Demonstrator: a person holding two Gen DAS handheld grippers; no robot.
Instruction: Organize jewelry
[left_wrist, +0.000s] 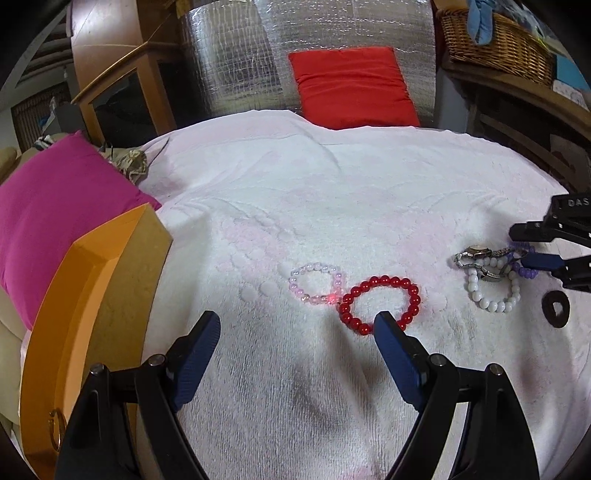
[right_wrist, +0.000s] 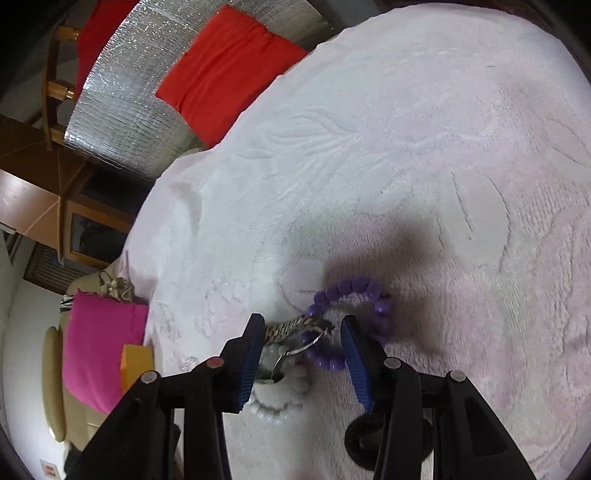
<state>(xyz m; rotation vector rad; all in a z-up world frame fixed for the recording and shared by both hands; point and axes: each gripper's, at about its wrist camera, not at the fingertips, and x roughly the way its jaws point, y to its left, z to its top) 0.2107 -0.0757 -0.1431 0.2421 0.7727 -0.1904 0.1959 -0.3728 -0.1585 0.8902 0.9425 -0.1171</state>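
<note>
Left wrist: my left gripper (left_wrist: 295, 321) hangs wide apart, empty, over the red bead bracelet (left_wrist: 380, 303).

Right wrist: my right gripper (right_wrist: 301, 326) straddles the watch band (right_wrist: 295, 325) and purple bracelet (right_wrist: 354, 317), jaws part-closed, not clamped. I'd pinch one piece only, avoiding the tangle.

Right wrist view: the white bead bracelet (right_wrist: 275, 406) is half hidden behind the blue finger (right_wrist: 246, 363), and the black ring (right_wrist: 356, 441) at the bottom is mostly covered by the gripper's arm. The watch (right_wrist: 295, 328) face is too blurry to read. Left wrist view: the orange box (left_wrist: 85, 306) gets cut off at the lower left edge.
</note>
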